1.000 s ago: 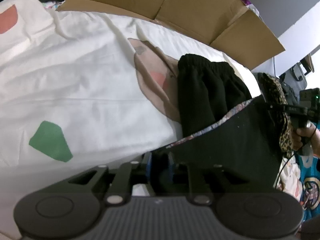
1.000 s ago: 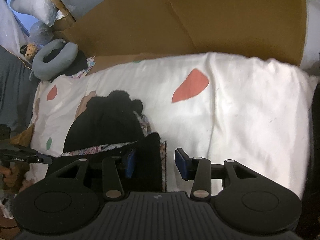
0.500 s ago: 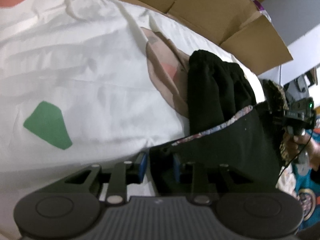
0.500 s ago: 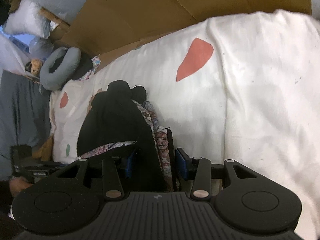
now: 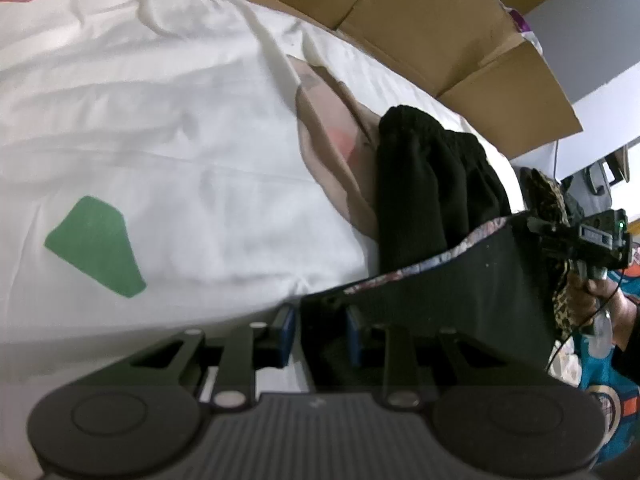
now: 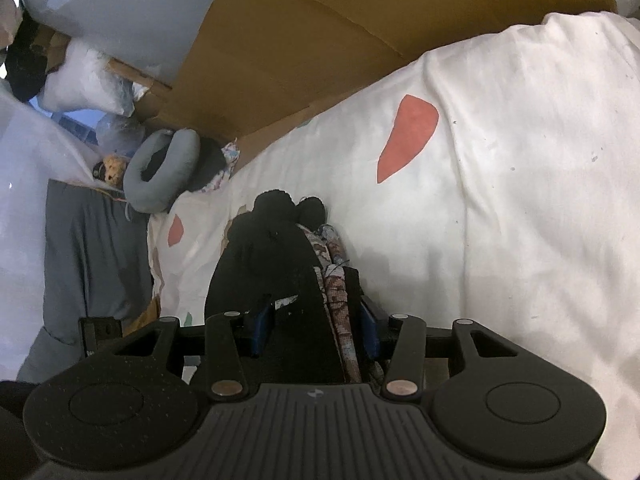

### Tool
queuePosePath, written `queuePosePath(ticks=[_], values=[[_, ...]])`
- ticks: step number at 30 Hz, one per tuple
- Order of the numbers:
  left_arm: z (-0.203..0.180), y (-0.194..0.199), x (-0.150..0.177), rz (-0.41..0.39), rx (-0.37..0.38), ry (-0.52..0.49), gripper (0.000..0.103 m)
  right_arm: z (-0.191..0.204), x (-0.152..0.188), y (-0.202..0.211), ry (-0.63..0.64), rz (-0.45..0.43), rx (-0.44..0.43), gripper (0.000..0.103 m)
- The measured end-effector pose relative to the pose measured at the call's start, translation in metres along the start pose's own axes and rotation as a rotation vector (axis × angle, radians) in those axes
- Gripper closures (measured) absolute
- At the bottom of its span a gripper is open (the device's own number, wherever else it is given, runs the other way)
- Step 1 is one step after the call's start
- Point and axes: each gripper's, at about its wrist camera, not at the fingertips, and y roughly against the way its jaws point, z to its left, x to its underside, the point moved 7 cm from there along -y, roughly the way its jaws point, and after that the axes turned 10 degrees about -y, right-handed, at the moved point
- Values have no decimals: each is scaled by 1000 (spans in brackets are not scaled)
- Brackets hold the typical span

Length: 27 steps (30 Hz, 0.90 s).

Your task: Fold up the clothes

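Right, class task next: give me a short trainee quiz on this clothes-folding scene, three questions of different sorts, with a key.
1. True or false: in the left wrist view, the green patch on the white sheet lies to the right of the black garment.
2. What stands behind the bed? A) brown cardboard B) a mirror C) a bookshelf
3. What do the left gripper and the right gripper hold?

Key
1. False: it lies to the left.
2. A
3. The black garment, one edge each; both sets of jaws have just been closing, with the cloth between them.
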Motion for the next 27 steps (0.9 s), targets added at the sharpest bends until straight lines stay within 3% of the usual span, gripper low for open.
queuePosePath(ticks=[2, 6, 9, 17, 27], values=[[-2, -1, 0, -1, -10, -13, 93, 0, 0, 1, 20, -3, 16, 75], [-6, 0, -1, -6, -18, -17, 96, 0, 0, 7, 54, -25, 44, 89], [-9, 4, -1, -21, -25, -24, 97, 5, 2, 12, 77, -42, 54, 93], [-20, 28, -15, -70, -46, -77, 97, 23, 7, 28, 127, -100, 75, 95], [-34, 41, -59, -154, -62, -141, 97, 35, -4, 52, 133, -186, 85, 95]])
